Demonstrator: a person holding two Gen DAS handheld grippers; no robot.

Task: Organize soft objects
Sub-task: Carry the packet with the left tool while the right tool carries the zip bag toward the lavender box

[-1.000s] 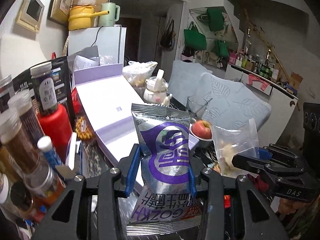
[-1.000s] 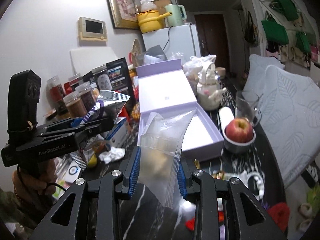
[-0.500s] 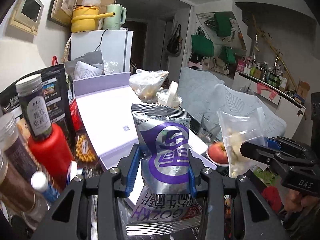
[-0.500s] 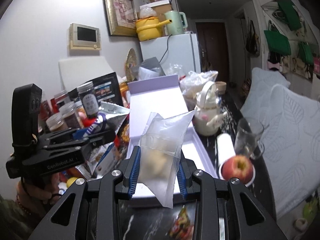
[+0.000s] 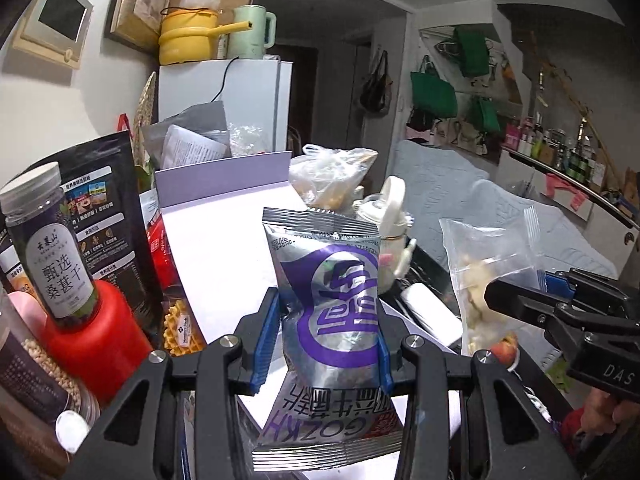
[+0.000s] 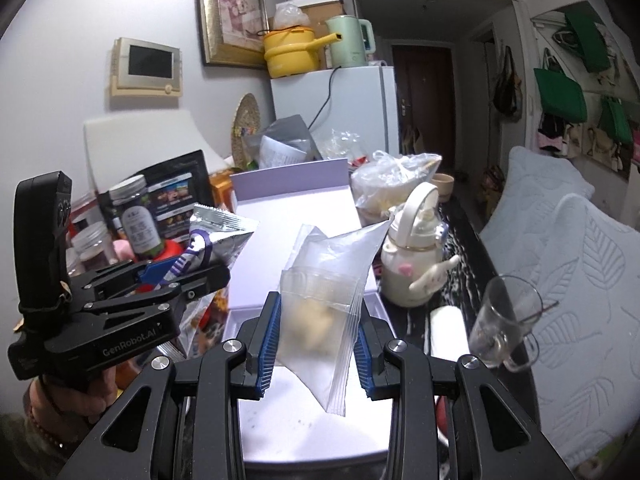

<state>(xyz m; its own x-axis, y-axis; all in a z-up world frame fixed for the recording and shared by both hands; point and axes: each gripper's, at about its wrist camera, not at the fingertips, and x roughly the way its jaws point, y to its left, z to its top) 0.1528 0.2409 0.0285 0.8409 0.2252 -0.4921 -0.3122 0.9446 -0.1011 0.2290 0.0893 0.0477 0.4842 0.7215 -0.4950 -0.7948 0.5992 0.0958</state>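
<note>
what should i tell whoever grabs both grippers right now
Left gripper: shut on the silver and purple snack packet, held upright.
Right gripper: shut on the clear zip bag with pale food inside.
Both are held in the air above the open lilac box, whose white tray looks bare.
Done: both soft items picked up.
Left: probably set them in the box, then release.

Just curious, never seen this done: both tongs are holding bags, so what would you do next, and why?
Probably lower both into the open lavender box: the right tongs grip the clear zip bag above it, and the left tongs hold the silver snack packet alongside.
</note>
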